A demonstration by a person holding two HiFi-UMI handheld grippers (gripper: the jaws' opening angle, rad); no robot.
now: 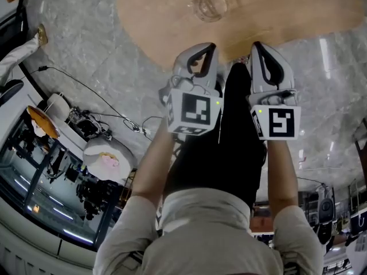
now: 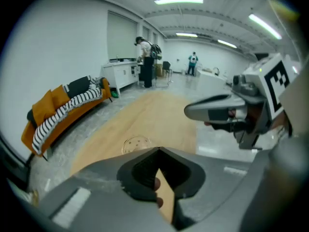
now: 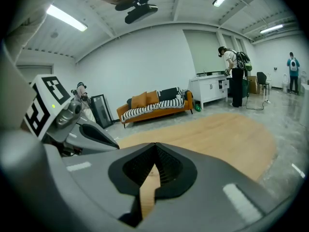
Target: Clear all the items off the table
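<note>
A clear glass dish (image 1: 209,6) sits on the round wooden table (image 1: 160,16), towards its far side. My left gripper (image 1: 209,48) is shut and empty, hovering over the table's near edge. My right gripper (image 1: 257,47) hangs beside it, also shut and empty. In the left gripper view the shut jaw tips (image 2: 158,150) point across the table (image 2: 159,115), with the glass dish (image 2: 136,143) just ahead and slightly left; the right gripper (image 2: 218,111) shows to the right. The right gripper view shows its shut jaw tips (image 3: 155,145) over the table (image 3: 212,134); the dish is not seen there.
An orange sofa (image 2: 58,108) with a striped blanket stands beyond the table, by the wall. A white counter (image 3: 212,88) has a person (image 3: 236,76) standing at it. Cables (image 1: 114,116) and gear lie on the marble floor to my left.
</note>
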